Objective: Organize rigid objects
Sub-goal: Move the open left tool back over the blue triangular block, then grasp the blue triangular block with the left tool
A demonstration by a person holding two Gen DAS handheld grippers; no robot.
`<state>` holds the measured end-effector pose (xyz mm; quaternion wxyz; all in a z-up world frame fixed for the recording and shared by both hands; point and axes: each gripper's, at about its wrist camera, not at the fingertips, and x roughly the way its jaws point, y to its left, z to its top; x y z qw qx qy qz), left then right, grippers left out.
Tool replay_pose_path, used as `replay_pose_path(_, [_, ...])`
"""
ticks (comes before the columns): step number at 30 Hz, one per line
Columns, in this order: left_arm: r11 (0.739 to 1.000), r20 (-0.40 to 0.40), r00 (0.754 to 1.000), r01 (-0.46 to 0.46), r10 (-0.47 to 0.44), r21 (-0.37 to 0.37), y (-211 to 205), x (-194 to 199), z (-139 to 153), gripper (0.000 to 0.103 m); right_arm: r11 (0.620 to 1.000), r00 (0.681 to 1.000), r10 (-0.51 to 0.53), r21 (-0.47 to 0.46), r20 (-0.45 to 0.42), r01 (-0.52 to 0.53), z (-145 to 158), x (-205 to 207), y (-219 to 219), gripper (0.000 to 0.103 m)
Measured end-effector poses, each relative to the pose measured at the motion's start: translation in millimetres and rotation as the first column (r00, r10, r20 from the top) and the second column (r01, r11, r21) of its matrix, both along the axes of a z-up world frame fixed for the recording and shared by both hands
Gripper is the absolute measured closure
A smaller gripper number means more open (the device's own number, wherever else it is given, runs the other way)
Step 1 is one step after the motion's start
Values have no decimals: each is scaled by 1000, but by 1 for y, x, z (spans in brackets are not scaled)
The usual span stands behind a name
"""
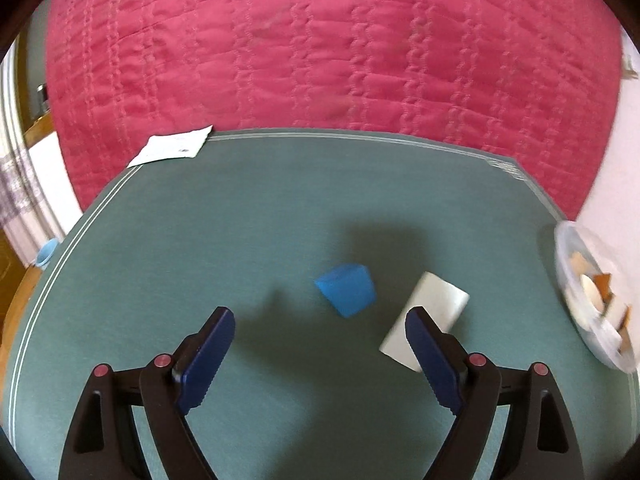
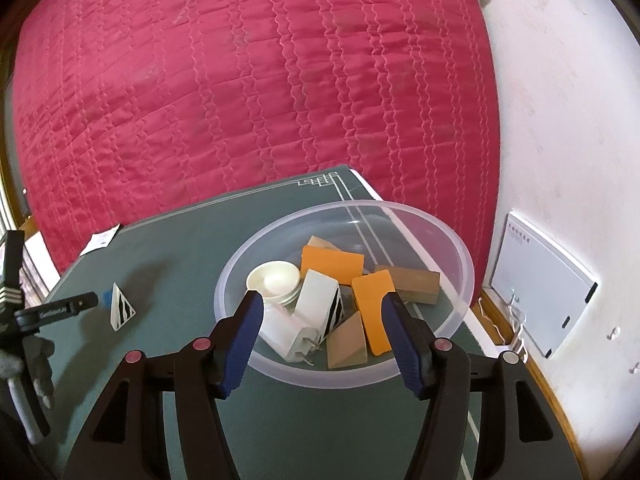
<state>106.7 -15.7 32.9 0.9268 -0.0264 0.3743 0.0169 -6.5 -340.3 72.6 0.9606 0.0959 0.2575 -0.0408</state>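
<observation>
The green tabletop (image 1: 200, 240) fills the lower frame, with the clear bowl (image 2: 460, 240) already holding several pieces. Two pieces are still outside it: a white block (image 1: 436, 300) and a blue block (image 1: 346, 288), at centre right. The left claw (image 1: 320, 332) is spread, empty, near them. The right claw (image 2: 322, 320) hovers half open over the bowl, empty. The step in hand seems to be picking; next, centre over one block and close.

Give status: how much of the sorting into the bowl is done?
Mostly done: the clear bowl holds wedges, orange cards, a charger and small dishes. In hand: nothing; left claw and right claw open. Left: blue block and white wedge on the mat.
</observation>
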Motion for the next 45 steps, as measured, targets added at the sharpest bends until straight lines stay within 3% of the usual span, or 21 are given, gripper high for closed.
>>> replay_pose_path(16, [998,-62,997,-49,51,29,-7,45,-16,13,1000,1000,5,-1,0,-5,0,0,2,40])
replay_pose_path(24, [998,-98,993,-61,63,24,6,43,-25,14,1000,1000,4,-1,-1,-4,0,0,2,40])
replay_pose_path(29, [999,-98,995,-33,36,24,9,36,-26,35,1000,1000,3,-2,-3,-3,-2,0,3,40])
replay_pose_path(39, [995,-70,993,95,-97,-38,3,40,-24,56,1000,1000,-11,-16,-16,11,-5,2,4,40])
replay_pose_path(41, [993,-69,991,110,-113,-43,3,40,-25,69,1000,1000,-14,-28,-20,14,-4,3,5,40])
replay_pose_path(45, [989,-62,990,124,-129,-79,9,38,-24,71,998,1000,-14,-64,-27,13,-3,3,12,40])
